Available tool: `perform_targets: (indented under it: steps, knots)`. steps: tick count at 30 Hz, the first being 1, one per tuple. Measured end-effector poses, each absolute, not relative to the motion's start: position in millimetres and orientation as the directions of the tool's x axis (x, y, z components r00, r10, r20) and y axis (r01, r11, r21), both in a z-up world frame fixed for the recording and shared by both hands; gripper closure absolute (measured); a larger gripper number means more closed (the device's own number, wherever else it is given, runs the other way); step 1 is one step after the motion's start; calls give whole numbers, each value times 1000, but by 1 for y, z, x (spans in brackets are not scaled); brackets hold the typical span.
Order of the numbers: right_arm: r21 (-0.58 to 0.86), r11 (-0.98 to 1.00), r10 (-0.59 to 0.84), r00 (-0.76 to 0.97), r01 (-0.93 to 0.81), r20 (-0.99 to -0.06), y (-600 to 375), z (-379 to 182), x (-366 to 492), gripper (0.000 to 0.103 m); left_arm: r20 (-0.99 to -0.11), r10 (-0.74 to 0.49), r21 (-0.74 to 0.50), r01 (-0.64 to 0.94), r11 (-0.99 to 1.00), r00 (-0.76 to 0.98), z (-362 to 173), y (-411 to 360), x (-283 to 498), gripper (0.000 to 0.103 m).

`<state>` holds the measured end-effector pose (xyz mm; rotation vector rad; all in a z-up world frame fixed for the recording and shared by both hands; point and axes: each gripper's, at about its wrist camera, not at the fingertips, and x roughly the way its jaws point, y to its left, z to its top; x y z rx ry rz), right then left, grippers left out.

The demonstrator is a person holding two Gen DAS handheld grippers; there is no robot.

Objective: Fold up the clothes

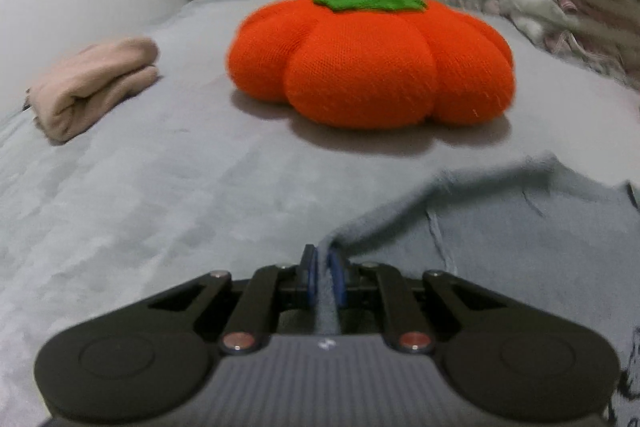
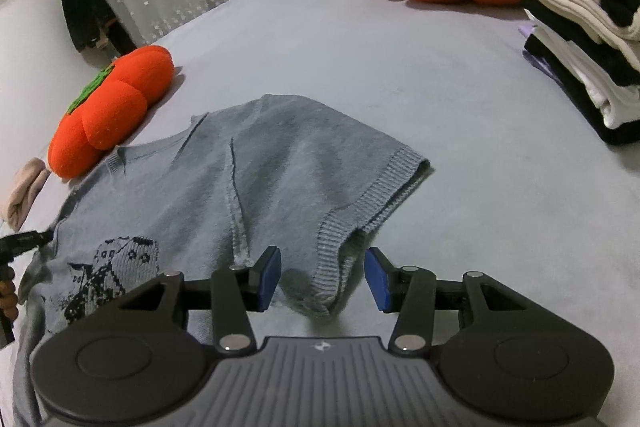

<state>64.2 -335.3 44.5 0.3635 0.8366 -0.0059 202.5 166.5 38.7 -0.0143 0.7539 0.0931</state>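
Fold barely started: grey knit sweater [image 2: 224,187] lies spread on the bed [image 2: 400,87], one sleeve turned in, body not yet folded. Folded stack [image 2: 580,27] sits well apart, far right. Your left claw [image 1: 324,277] is clenched on a pinch of sweater edge. Your right claw [image 2: 322,277] is released, half open, cuff between the jaws, pads not pressing.

Grey knit sweater [image 2: 248,179] flat on bed

Black grippers [image 2: 322,277] (blue-padded jaws).
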Motion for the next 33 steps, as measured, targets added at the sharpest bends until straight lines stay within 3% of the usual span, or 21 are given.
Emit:
perform_targets:
  steps: [5,14,25,33]
  knots:
    - [306,940,128,677,149,-725,-335,44,64,57,-645,107,21,-122,992,757,51,171,204,95]
    - [270,951,96,684,153,-723,-337,43,66,57,-576,225,129,-185,974,786,63,148,218,95]
    - [212,968,61,687,138,-724,-338,37,74,57,-568,319,241,-217,946,759,36,129,243,94]
    - [194,972,48,693,134,-720,-340,34,81,57,-593,319,210,-240,948,739,24,138,250,94]
